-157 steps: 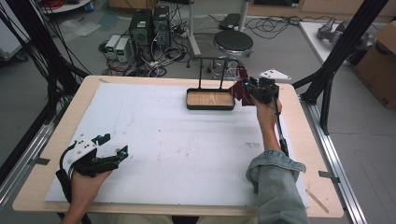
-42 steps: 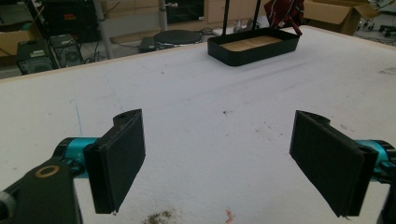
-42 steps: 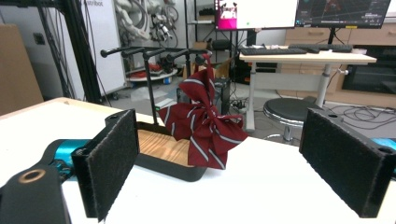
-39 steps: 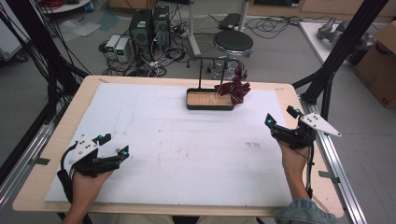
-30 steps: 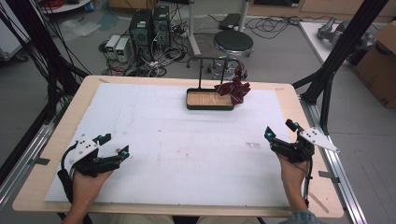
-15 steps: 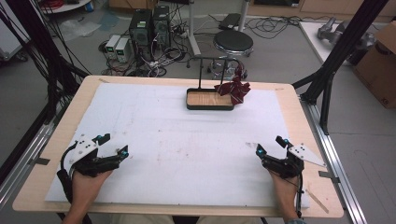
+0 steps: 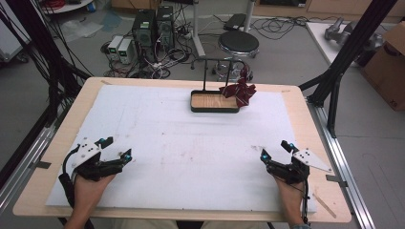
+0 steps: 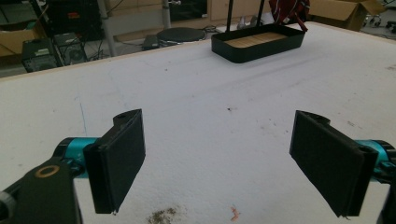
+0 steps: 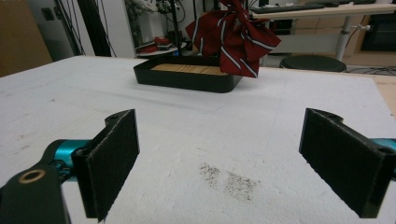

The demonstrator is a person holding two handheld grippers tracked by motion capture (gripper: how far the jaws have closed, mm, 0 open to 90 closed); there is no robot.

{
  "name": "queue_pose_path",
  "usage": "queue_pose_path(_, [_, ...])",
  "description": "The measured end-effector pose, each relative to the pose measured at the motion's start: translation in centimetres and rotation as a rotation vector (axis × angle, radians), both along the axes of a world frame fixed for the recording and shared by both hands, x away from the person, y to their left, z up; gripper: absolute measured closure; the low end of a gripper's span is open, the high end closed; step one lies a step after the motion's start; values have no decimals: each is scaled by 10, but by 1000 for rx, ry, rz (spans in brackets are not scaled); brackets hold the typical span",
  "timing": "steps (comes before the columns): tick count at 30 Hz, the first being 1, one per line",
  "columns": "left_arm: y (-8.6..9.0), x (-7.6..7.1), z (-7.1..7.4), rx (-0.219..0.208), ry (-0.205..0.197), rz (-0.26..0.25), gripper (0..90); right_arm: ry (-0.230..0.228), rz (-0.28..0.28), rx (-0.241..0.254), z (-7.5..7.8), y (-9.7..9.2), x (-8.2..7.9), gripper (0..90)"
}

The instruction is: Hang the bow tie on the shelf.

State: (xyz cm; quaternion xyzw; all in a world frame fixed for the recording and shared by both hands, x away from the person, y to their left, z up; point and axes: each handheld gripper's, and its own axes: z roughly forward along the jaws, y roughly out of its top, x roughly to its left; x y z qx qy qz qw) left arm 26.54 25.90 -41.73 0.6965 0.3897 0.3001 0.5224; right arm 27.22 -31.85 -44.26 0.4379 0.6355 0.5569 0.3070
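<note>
Tie [image 7: 239, 90] well beyond right tool [image 7: 277, 151]

Grey floor [image 7: 286, 52], stool [image 7: 238, 44], perhaps computers [image 7: 153, 26]

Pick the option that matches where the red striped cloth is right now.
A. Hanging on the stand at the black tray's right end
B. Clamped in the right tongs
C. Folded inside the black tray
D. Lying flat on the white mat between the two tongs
A: the red striped cloth hangs off the stand above the black tray, at its right end, while both tongs rest open far from it.
</note>
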Motion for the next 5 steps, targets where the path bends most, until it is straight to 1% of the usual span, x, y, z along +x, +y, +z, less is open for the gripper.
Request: queue_pose_path(5, [0, 0, 0, 2, 3, 0, 185, -1, -1, -4, 0, 0, 0, 113])
